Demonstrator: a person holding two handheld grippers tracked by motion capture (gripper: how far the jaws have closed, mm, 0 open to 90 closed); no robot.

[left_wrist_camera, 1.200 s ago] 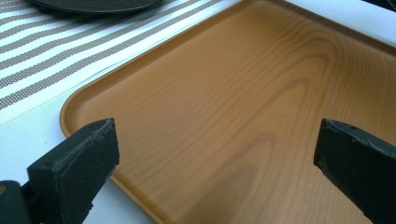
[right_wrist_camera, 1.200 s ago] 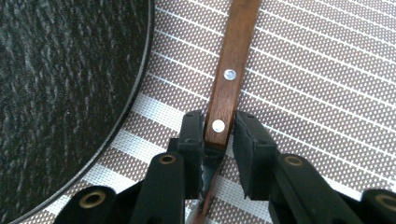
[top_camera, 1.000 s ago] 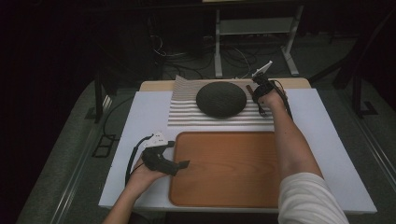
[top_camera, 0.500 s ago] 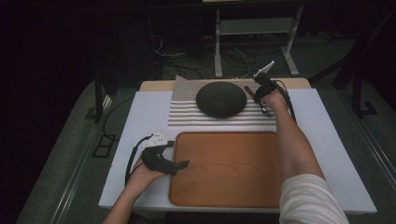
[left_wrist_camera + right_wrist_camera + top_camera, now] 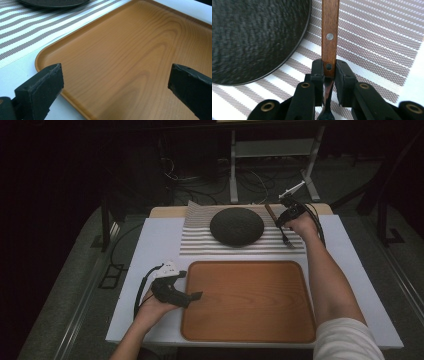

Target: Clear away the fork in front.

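My right gripper (image 5: pixel 283 218) (image 5: pixel 329 68) is shut on a wooden-handled utensil (image 5: pixel 270 212) (image 5: pixel 330 30), clamping it where the riveted handle meets the metal shank. The utensil lies over a striped placemat (image 5: pixel 200 242) (image 5: pixel 377 37), just right of a dark round plate (image 5: pixel 236 226) (image 5: pixel 254 37). Its metal end (image 5: pixel 287 240) points toward the person; I cannot tell what kind it is. My left gripper (image 5: pixel 196 295) (image 5: pixel 115 82) stands open over the left edge of a wooden tray (image 5: pixel 250 300) (image 5: pixel 130 57), with nothing between its jaws.
Placemat and tray rest on a white table top (image 5: pixel 160 240). The mat (image 5: pixel 22 30) and the plate's rim (image 5: pixel 52 2) lie beyond the tray. Past the table's far edge stand a metal frame (image 5: pixel 270 150) and loose cables on a dark floor.
My right hand has drifted slightly to the right, still holding the utensil. The left gripper has stayed where it was.
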